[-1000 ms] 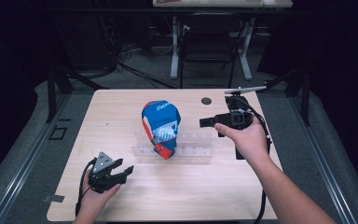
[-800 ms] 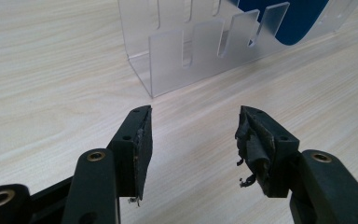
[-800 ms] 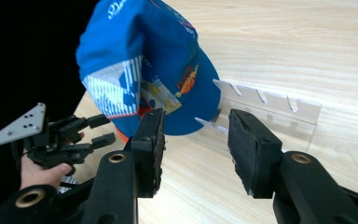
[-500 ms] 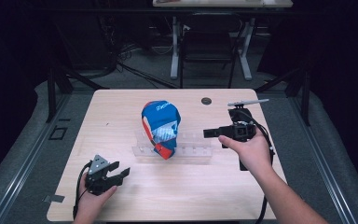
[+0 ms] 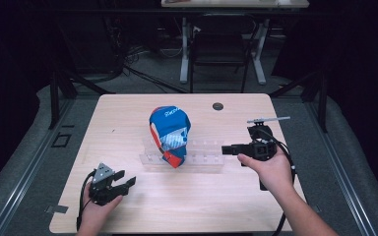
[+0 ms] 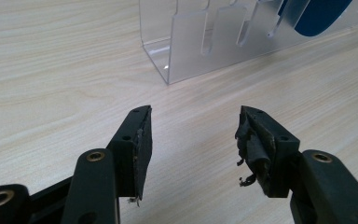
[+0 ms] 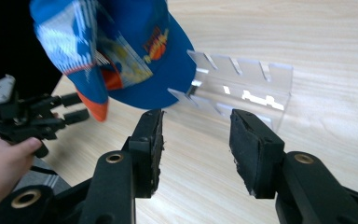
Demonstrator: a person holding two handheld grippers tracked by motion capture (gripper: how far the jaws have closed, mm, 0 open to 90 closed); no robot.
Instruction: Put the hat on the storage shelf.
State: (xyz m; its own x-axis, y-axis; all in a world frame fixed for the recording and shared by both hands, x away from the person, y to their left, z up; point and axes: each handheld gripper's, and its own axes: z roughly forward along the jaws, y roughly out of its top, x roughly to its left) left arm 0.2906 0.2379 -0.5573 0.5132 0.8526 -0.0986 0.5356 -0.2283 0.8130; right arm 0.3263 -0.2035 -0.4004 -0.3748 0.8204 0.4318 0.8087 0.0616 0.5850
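A blue cap (image 5: pixel 170 132) with red and orange trim hangs over a clear acrylic rack (image 5: pixel 204 160) at the middle of the wooden table (image 5: pixel 202 206). My right gripper (image 5: pixel 225 150) is held level just off the rack's right end, pointing at it. In the right gripper view the right gripper (image 7: pixel 196 119) is open with nothing between the pads. Its jaws have just been opening. The cap (image 7: pixel 135 46) and rack (image 7: pixel 247 88) lie close ahead. My left gripper (image 5: pixel 125 179) rests open near the front left; the left gripper (image 6: pixel 193 121) faces the rack's end (image 6: pixel 191 46).
A small dark round grommet (image 5: pixel 218 106) sits in the tabletop near the far edge. Beyond the table stand a chair and desk legs (image 5: pixel 184 54) on a dark floor. Bare wood lies in front of the rack.
My right hand has come down and nearer to the rack's right end, and its jaws stand a little wider. The left gripper and the cap have stayed put.
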